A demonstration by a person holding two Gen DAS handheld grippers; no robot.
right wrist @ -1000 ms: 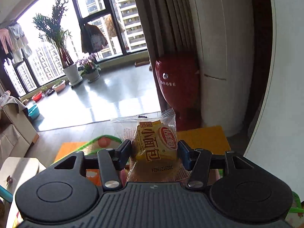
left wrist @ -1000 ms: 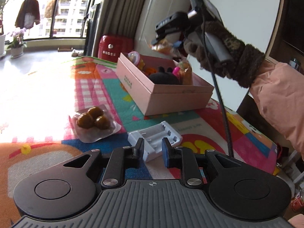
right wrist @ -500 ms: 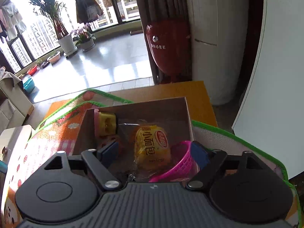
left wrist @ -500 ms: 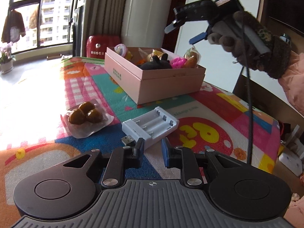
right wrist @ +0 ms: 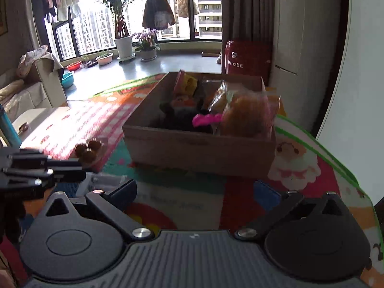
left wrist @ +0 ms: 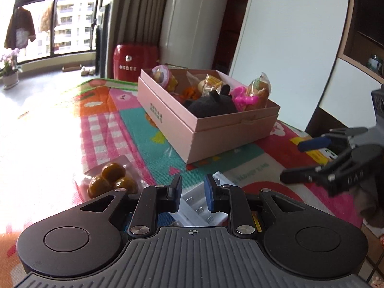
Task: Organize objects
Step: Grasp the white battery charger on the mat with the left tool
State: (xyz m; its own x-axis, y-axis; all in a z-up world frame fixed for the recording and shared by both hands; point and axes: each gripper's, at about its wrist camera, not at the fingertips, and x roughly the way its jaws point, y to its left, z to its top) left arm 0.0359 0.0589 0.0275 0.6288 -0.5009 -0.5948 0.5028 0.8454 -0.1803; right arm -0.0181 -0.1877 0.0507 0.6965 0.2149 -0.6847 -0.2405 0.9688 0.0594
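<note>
A pink box stands on the colourful mat and holds a black plush, a pink toy basket, wrapped bread and other snacks. It also shows in the right wrist view. My left gripper is narrowly open and empty, just above a white battery charger. A packet of brown balls lies left of it. My right gripper is wide open and empty, low over the mat in front of the box, and shows in the left wrist view.
A red appliance stands on the floor behind the table. White cabinet panels rise at the right. The mat's edge runs near the right side. A sofa and plants stand by the windows.
My right gripper opened and dropped the wrapped bread into the box, then came down and back to the mat in front of it. My left gripper moved closer over the charger.
</note>
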